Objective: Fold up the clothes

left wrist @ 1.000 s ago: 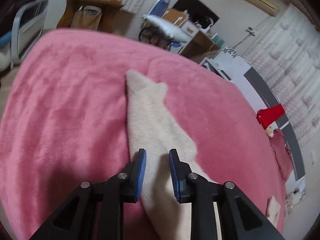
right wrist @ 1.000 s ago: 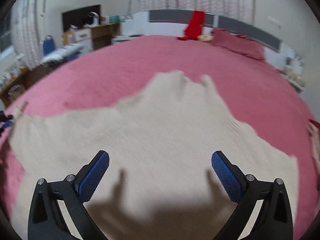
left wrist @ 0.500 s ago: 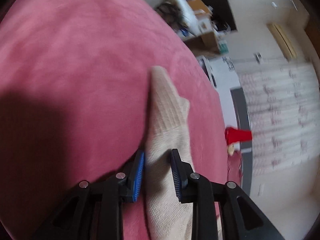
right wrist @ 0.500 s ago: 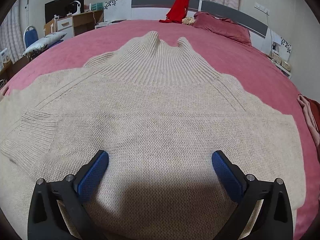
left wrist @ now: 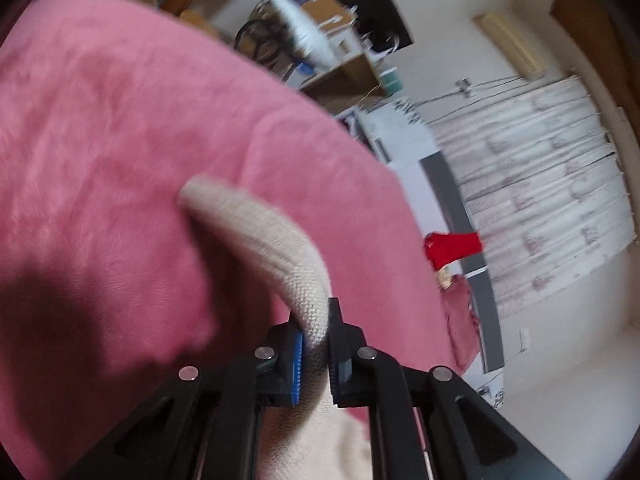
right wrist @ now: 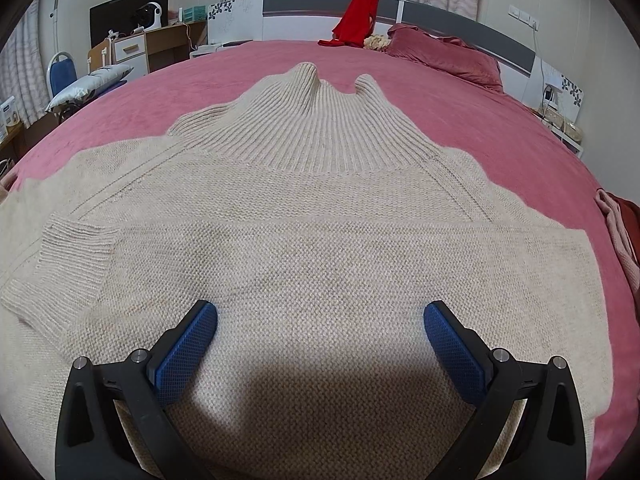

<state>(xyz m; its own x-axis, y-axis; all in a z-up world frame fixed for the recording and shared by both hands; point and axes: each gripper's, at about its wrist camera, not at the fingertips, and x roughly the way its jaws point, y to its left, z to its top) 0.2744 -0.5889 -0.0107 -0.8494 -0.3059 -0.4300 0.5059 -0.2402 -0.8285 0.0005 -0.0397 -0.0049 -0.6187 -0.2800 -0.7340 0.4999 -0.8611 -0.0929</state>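
Two grippers are at work over one cream knitted sweater [right wrist: 320,240], which lies spread on the pink bedspread [right wrist: 460,112] with its ribbed collar pointing toward the headboard [right wrist: 460,28]. Nearest to me, the right gripper [right wrist: 320,344] hangs just above the body of the knit, its blue-padded jaws spread wide and holding nothing; the cloth passes under the gap between them, and whether the pads touch it I cannot tell. One sleeve [right wrist: 240,248] lies folded straight across the chest, its ribbed cuff [right wrist: 72,252] ending near the sweater's left edge, which I take as a fold meant to square the garment up. Off to that side, the left gripper [left wrist: 314,344] has its jaws pressed onto a bunched strip of the same knit [left wrist: 280,248], probably the other sleeve, lifted clear so that it arches up from the bed; a pinch like that would suit carrying it across. Farther back, a red cloth [right wrist: 356,20] hangs over the headboard beside a pillow [right wrist: 448,56].
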